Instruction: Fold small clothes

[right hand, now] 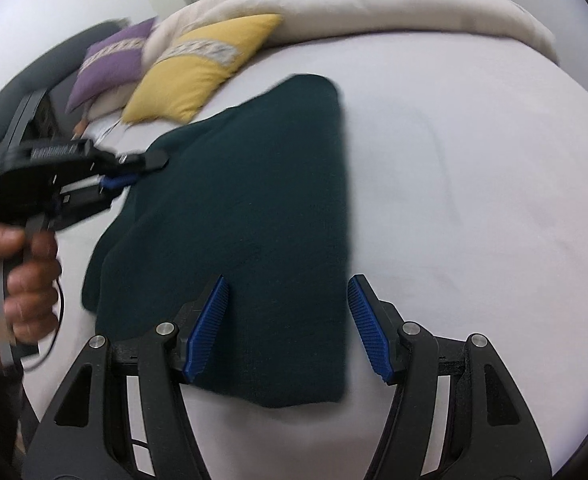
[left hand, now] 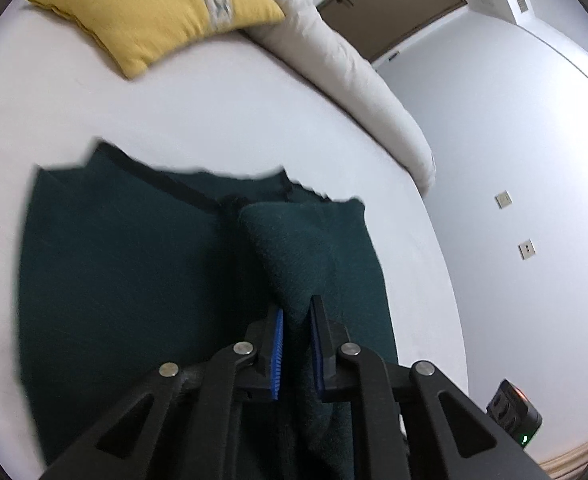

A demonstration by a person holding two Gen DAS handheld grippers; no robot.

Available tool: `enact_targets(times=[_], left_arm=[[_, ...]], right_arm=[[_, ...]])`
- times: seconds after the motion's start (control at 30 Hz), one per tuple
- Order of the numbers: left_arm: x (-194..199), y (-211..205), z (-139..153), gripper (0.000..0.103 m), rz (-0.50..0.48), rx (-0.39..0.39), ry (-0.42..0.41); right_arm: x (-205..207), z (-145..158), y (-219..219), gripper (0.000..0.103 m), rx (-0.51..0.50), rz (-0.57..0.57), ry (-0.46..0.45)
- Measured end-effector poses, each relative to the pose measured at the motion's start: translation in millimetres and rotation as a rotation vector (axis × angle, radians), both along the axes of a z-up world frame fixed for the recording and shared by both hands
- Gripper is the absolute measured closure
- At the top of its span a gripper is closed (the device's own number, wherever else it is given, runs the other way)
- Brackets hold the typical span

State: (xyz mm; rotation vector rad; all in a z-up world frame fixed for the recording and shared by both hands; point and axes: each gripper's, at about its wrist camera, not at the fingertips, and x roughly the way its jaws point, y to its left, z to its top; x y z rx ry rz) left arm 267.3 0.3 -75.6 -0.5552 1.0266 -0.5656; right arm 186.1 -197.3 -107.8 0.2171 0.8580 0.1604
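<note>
A dark green knit garment (right hand: 246, 216) lies partly folded on the white bed sheet (right hand: 474, 184). In the left wrist view the garment (left hand: 126, 272) spreads below me with a raised fold (left hand: 294, 248) of it running into my left gripper (left hand: 296, 354), whose blue pads are shut on that fold. The left gripper also shows in the right wrist view (right hand: 142, 168) at the garment's left edge, held by a hand. My right gripper (right hand: 288, 328) is open wide and empty, hovering over the garment's near right edge.
A yellow cushion (left hand: 154, 12) and a cream duvet (left hand: 346, 80) lie at the far side of the bed. A purple cushion (right hand: 110, 60) sits beside the yellow one (right hand: 198, 68). A black device (left hand: 514, 412) lies by the wall off the bed's right edge.
</note>
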Motion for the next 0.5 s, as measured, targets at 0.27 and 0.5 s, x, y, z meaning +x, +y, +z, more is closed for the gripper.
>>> enact_targets(times=[0.27, 0.5], left_arm=[[13, 51, -1, 0.091, 0.054, 0.024, 0.002], [25, 91, -16, 0.091, 0.076, 0.046, 0.044]], right_arm=[[-7, 14, 52, 0.041, -0.08, 0.124, -0.022], [-3, 18, 78, 0.041, -0.112, 0.181, -0.009]])
